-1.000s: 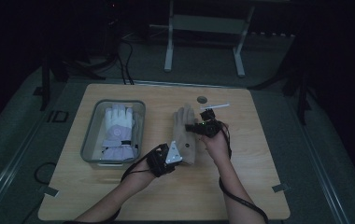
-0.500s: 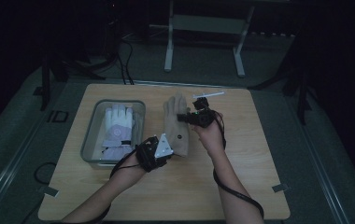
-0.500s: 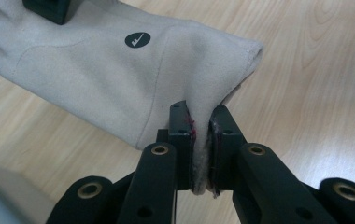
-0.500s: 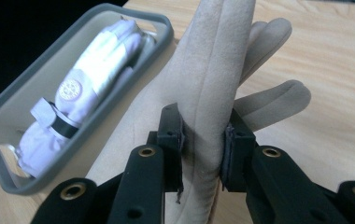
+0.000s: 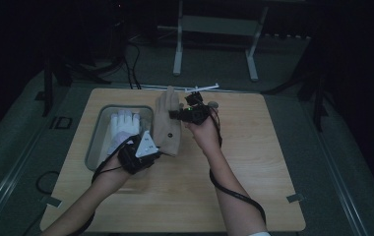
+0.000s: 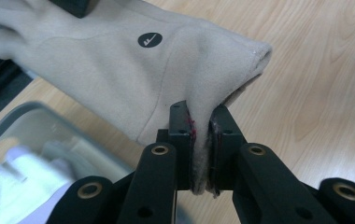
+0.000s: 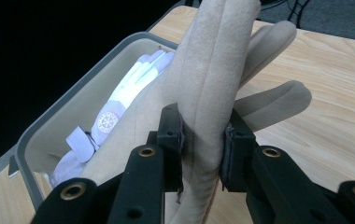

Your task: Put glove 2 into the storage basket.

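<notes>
A beige glove is being held off the wooden table, just beside the grey bin. Its cuff is being pinched by the left gripper, its finger end clamped by the right gripper. A white glove is already lying in the bin; the beige one is probably being taken there, and its release is not yet done.

Support: light wooden table, rectangular with rounded corners, standing on grey floor. Landmark: grey bin, resting directly on the table's left half, a white glove inside it. Right of the bin, near the far edge: a small round dark object. Beside it at the far edge: a thin white stick-like item, identity unclear.
</notes>
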`<state>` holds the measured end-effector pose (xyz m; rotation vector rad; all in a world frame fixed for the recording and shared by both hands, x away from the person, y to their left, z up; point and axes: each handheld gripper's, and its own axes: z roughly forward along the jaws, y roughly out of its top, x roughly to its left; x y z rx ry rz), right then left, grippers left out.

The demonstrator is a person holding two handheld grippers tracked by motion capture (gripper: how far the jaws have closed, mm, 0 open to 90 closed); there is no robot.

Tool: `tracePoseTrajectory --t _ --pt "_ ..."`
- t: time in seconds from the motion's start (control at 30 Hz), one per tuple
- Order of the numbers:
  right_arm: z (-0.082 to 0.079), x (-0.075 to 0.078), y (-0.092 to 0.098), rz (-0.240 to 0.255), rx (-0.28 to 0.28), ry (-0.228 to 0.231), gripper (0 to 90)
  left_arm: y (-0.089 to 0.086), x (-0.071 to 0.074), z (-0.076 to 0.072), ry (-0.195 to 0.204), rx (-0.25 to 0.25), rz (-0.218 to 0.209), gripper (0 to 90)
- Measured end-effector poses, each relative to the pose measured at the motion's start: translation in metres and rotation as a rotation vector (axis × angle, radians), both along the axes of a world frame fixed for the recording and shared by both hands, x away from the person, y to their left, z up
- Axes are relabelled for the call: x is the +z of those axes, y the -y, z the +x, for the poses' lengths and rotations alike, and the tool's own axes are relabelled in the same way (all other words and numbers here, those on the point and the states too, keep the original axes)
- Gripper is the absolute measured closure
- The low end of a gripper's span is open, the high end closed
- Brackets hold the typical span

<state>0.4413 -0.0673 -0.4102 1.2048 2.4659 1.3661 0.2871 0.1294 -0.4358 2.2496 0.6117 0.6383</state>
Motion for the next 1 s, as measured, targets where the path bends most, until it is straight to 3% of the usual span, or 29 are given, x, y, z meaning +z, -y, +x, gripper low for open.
tracePoseTrajectory --t 0.23,0.53,0.7,1.0 --pt "0.004 0.002 -0.033 -0.005 0.042 0.002 73.7 -0.022 0.003 -0.005 0.007 0.038 0.029 82.4" --pt "0.004 0.003 -0.084 -0.041 0.111 0.016 73.6 -0.052 -0.003 -0.013 -0.014 0.095 0.037 82.4" --pt "0.005 -0.002 -0.115 -0.07 0.166 0.012 73.6 -0.074 -0.007 -0.017 -0.038 0.13 0.026 82.4" --pt "0.01 -0.016 -0.146 -0.09 0.2 -0.025 73.4 -0.094 -0.016 -0.022 -0.053 0.178 0.026 82.4"
